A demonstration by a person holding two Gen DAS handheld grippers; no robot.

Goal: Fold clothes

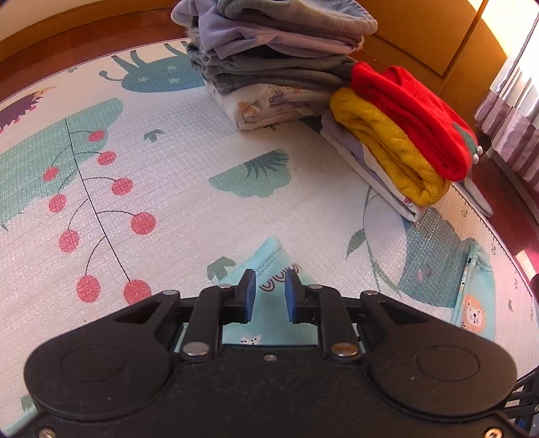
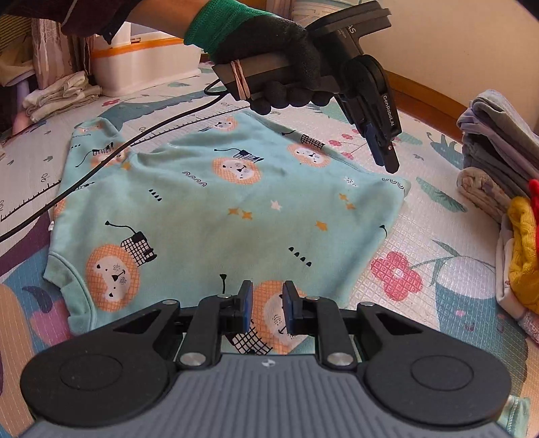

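Both my tools are apart: left tool (image 2: 387, 158) over the lion-print shirt's (image 2: 235, 209) far corner, right tool (image 2: 267, 308) above its near edge on the play mat (image 2: 438, 209).

Black glove (image 2: 269, 50), green cuff (image 2: 215, 27)

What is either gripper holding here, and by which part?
Nothing. The left gripper hangs open above the shirt's far corner, and the right gripper is open over its near edge.
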